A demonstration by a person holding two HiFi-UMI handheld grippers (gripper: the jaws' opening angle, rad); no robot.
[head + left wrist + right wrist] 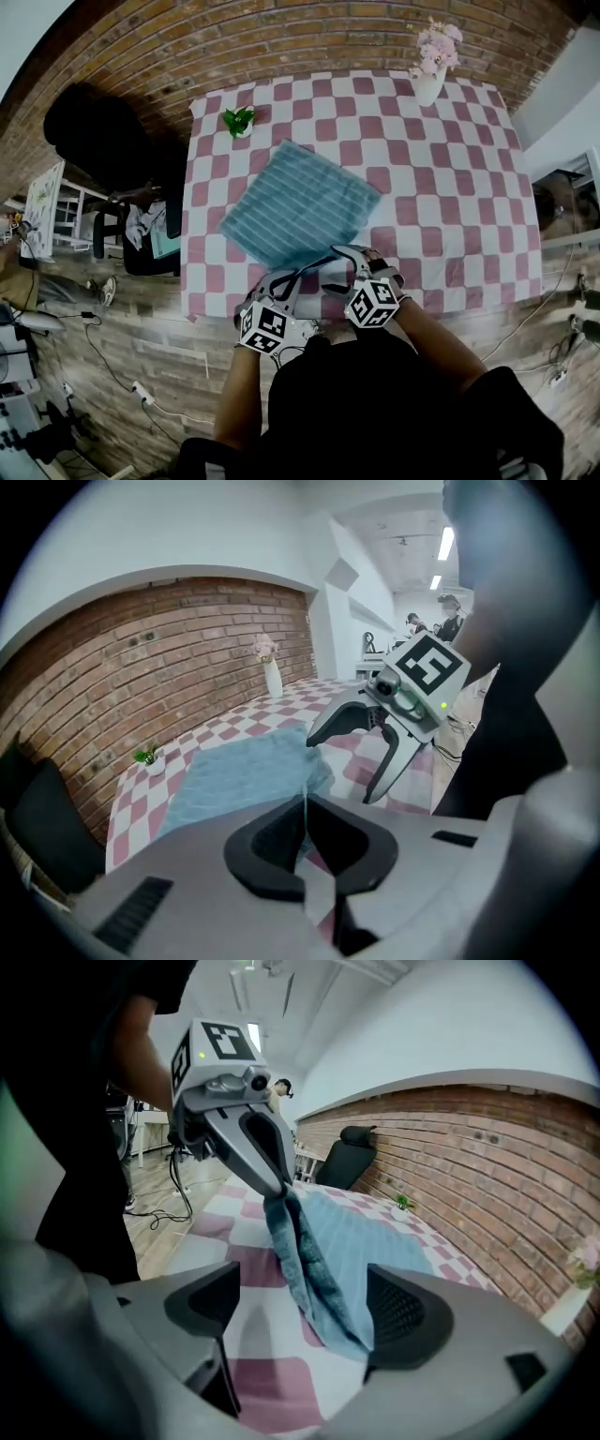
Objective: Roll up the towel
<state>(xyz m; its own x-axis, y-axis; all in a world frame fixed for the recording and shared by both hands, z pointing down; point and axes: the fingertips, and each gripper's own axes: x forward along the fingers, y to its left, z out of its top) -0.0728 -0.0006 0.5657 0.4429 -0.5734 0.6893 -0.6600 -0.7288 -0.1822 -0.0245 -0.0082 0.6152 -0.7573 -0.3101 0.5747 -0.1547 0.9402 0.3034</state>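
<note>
Left gripper point(305, 841) pinched tight on towel point(295, 202) corner, held up off checkered tablecloth point(441, 187), right gripper point(305, 1307) jaws wide, towel dangling loose between

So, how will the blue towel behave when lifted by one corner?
Probably floppy: the towel hangs in limp folds from the left gripper. Likely light, since one pinched corner holds it up. The rest may drag over the tablecloth.

Towel point(298, 203) on table point(450, 187), plant point(238, 120) behind
</note>
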